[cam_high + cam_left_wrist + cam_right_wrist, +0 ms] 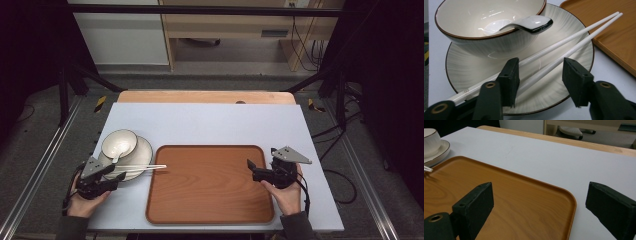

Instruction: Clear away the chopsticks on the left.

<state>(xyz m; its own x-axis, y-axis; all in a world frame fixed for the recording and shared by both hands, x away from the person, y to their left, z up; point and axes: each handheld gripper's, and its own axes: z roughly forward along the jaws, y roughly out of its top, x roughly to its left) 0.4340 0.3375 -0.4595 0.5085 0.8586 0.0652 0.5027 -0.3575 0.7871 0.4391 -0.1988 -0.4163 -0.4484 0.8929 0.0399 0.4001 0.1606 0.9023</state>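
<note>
A pair of white chopsticks (145, 167) lies across a pale ribbed plate (144, 150), its tips reaching over the left rim of a wooden tray (210, 185). A cream bowl (120, 142) sits on the plate with a white spoon (531, 23) in it. My left gripper (541, 65) stands open at the plate's near edge. One chopstick (579, 35) runs between its jaws close to the left one, and the other passes behind that jaw. There is a clear gap to the right jaw. My right gripper (539, 192) is open with nothing in it, over the tray's right rim (571, 202).
A pale blue mat (210, 120) covers the table (205, 96), and the tray's inside (511, 195) is bare. Dark frame posts stand at both sides, and cables lie on the floor at the right.
</note>
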